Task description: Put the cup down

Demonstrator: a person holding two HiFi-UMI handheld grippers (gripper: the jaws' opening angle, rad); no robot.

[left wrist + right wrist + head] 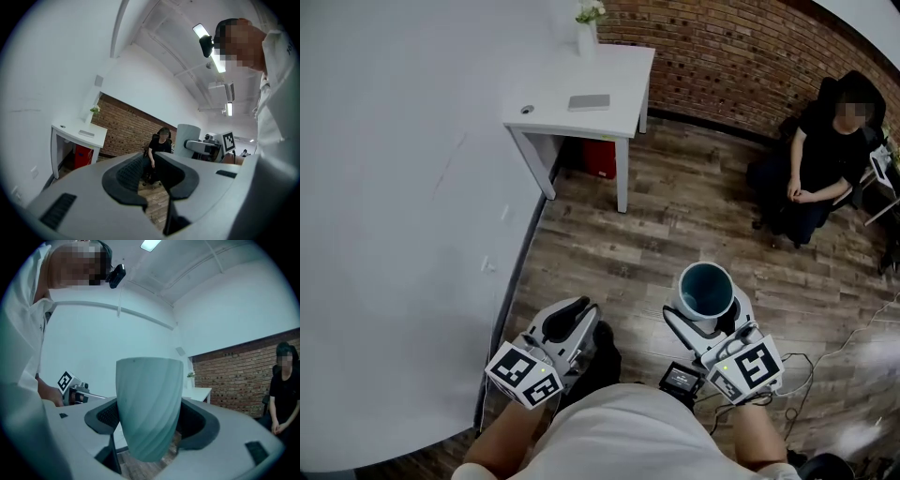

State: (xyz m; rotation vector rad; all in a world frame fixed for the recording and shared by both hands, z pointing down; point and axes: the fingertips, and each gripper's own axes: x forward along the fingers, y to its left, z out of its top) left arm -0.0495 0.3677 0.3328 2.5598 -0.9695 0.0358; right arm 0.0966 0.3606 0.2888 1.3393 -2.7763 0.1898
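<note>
A pale blue-grey ribbed cup [706, 289] with a dark teal inside stands upright, held above the wooden floor. My right gripper [709, 317] is shut on the cup; in the right gripper view the cup [149, 404] fills the space between the two dark pads [107, 417]. My left gripper [570, 321] hangs to the cup's left at about the same height. Its jaws stand a little apart with nothing between them, and through the left gripper [152, 177] gap I see only floor. The left gripper view also shows the cup [186, 138] off to the right.
A white table [619, 103] stands at the back, with a small vase [587, 36] and a flat grey object [589, 101] on it. A person in black [825, 159] sits at the right by the brick wall [722, 56]. A white wall [394, 187] runs along the left. Cables [825, 361] lie on the floor at the right.
</note>
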